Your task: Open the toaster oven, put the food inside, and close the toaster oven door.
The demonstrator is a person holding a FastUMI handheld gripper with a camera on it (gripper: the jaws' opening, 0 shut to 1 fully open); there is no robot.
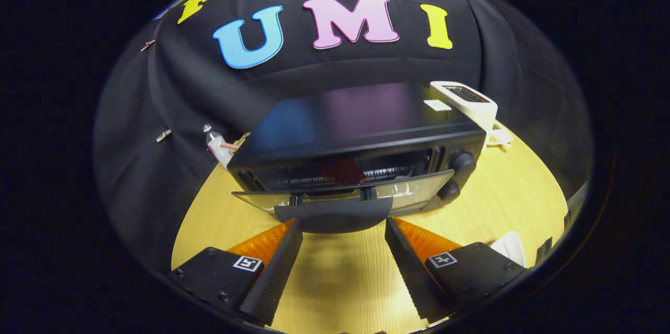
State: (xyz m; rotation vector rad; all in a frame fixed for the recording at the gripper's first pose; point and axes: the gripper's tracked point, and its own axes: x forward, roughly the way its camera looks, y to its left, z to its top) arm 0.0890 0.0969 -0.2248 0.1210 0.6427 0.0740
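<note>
Two spread fingers of the gripper (343,226) flank the handle (333,214) of the toaster oven's (361,135) partly lowered door (408,195).

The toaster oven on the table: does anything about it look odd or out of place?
Nothing looks damaged or spilled. The toaster oven door hangs partly open, something red inside. The open tool has its fingers either side of the door handle, not pressing it.

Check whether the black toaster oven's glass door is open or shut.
Partly open: the black toaster oven's glass door tilts outward, its dark handle just ahead of the spread fingers, untouched.
</note>
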